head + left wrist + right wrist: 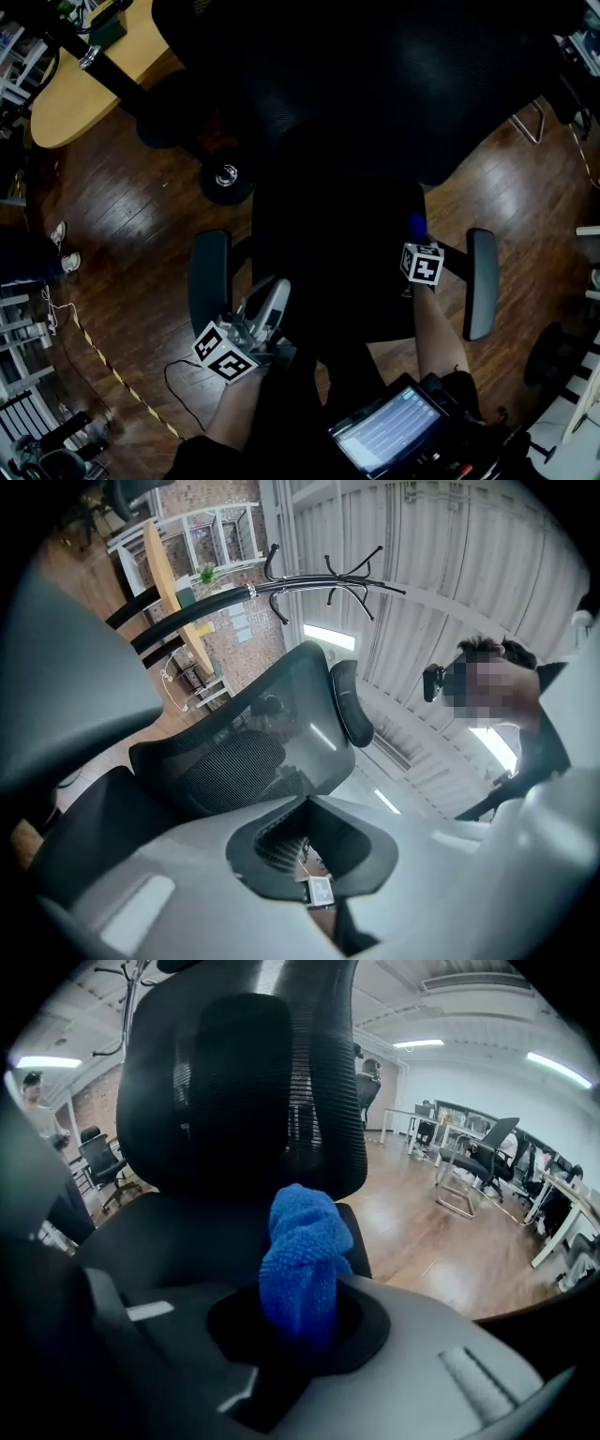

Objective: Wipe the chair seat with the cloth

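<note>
Fingers of the right gripper [298, 1330] pinch the blue cloth [302, 1251], bunched upright over the chair seat [169, 1237] near its right edge. Left gripper [277, 292] fingers sit closed, empty, at the front-left corner. The wipe should go best with the cloth pressed flat and swept toward the backrest [244, 1082].

Black chair seat [328, 272], right gripper [416, 236] above it, apparently holding blue cloth [415, 225], left gripper [274, 298] near armrest [208, 281]

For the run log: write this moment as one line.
right gripper: shut on blue cloth | left gripper: shut, empty | chair seat: cloth over it
</note>
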`<state>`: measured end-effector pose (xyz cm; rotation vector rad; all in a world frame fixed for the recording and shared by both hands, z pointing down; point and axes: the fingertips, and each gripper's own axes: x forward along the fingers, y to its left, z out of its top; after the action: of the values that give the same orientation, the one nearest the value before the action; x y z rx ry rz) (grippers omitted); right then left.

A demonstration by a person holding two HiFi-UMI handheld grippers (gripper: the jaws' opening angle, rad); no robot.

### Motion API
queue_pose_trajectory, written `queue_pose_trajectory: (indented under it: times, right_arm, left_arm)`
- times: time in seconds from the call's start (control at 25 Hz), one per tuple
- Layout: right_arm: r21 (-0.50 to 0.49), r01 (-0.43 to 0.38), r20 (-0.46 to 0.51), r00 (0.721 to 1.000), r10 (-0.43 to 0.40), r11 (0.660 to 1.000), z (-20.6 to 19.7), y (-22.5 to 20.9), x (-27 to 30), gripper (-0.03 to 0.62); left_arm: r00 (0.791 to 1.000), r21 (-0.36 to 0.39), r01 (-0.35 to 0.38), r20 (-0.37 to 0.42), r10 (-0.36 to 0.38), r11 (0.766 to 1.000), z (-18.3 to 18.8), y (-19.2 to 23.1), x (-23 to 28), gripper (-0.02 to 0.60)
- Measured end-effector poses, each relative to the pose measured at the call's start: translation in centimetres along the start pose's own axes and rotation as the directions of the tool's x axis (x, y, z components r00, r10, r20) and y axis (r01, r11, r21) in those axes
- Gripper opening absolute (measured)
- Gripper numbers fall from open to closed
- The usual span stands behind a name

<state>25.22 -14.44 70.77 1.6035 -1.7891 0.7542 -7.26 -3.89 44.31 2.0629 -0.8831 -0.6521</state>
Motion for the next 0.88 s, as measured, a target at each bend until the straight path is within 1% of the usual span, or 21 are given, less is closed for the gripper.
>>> queue_pose_trajectory:
  times: [0.08,0.12,0.2,0.28,0.36,0.44,0.56,0.64,0.72,0.76,0.8,0.88]
  right_arm:
    - [0.009,-0.013,0.002,1.0,0.013,1.0,0.1,0.7,-0.2,0.044]
    - [0.014,-0.035,0.007,0.999,0.035,0.999,0.3,1.8,-0.2,0.044]
    - [0.012,-0.116,0.022,0.993,0.116,0.993,1.0,5.9,0.1,0.044]
    - [-0.011,-0.227,0.028,0.973,0.228,0.974,1.7,12.1,0.4,0.044]
    - [-0.029,-0.345,0.028,0.938,0.345,0.938,2.3,18.9,0.4,0.044]
    - [-0.05,-0.441,0.019,0.897,0.442,0.896,2.5,25.3,0.3,0.044]
    - [-0.097,-0.548,-0.018,0.835,0.549,0.831,1.9,33.5,-0.7,0.044]
    - [-0.112,-0.601,-0.054,0.799,0.599,0.792,1.1,37.4,-1.4,0.044]
    - [-0.121,-0.633,-0.098,0.774,0.625,0.765,-0.4,39.6,-1.7,0.044]
    - [-0.129,-0.638,-0.109,0.77,0.628,0.759,-1.1,40.0,-1.7,0.044]
    - [-0.138,-0.636,-0.112,0.772,0.626,0.759,-1.6,39.9,-1.7,0.044]
    - [-0.156,-0.621,-0.103,0.783,0.613,0.768,-1.7,39.2,-1.5,0.044]
  left_arm:
    - [1.0,0.004,0.004,0.006,-0.004,1.0,0.1,-0.2,-0.3,-0.009]
    - [1.0,0.005,0.005,0.009,-0.005,1.0,0.2,-0.3,-0.4,-0.009]
    - [1.0,0.006,0.003,0.017,-0.003,1.0,0.3,-0.4,-0.7,-0.009]
    - [1.0,0.004,0.003,0.023,-0.003,1.0,0.4,-0.6,-0.9,-0.009]
    - [1.0,0.008,0.008,0.026,-0.008,1.0,0.6,-0.9,-1.0,-0.009]
    - [1.0,0.013,0.011,0.026,-0.011,1.0,0.8,-1.1,-1.2,-0.009]
    - [1.0,0.023,0.0,0.03,-0.001,1.0,1.0,-1.3,-1.7,-0.009]
    - [0.999,0.021,-0.005,0.044,0.004,1.0,1.3,-1.2,-1.9,-0.009]
    - [0.998,0.019,-0.01,0.058,0.009,1.0,1.5,-1.0,-2.1,-0.009]
    - [0.998,0.018,-0.013,0.063,0.012,1.0,1.5,-1.0,-2.2,-0.009]
    - [0.998,0.018,-0.016,0.066,0.015,1.0,1.6,-1.0,-2.4,-0.009]
    - [0.997,0.024,-0.02,0.069,0.018,1.0,1.9,-0.9,-2.5,-0.009]
